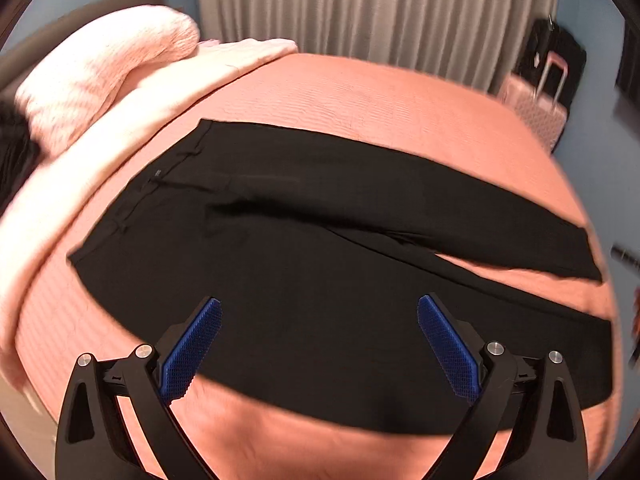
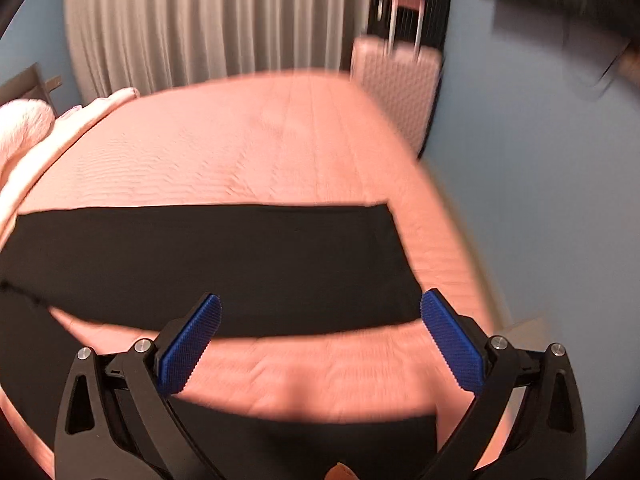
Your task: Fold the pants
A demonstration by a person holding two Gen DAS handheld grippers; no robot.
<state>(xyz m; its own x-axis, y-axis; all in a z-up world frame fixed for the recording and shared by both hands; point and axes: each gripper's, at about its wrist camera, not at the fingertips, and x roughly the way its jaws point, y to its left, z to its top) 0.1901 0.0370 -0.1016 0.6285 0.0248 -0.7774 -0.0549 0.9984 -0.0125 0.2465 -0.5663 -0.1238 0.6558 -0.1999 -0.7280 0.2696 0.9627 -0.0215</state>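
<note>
The left gripper [image 1: 319,312] hangs above the near leg with its blue pads [image 1: 188,356] spread wide and nothing between them. The right gripper [image 2: 320,308] is likewise spread wide and empty, above the leg ends. The black pants [image 1: 304,264] lie flat on the pink bed [image 1: 360,92], long axis running left to right, waistband at the left and both hems at the right, the legs parting slightly there. In the right view the near leg's hem is partly hidden behind the gripper, and blur smears the bed's right edge. Farther off are a pale pink pillow [image 1: 100,68], grey curtains [image 1: 360,4] and a pink suitcase [image 2: 396,84].
</note>
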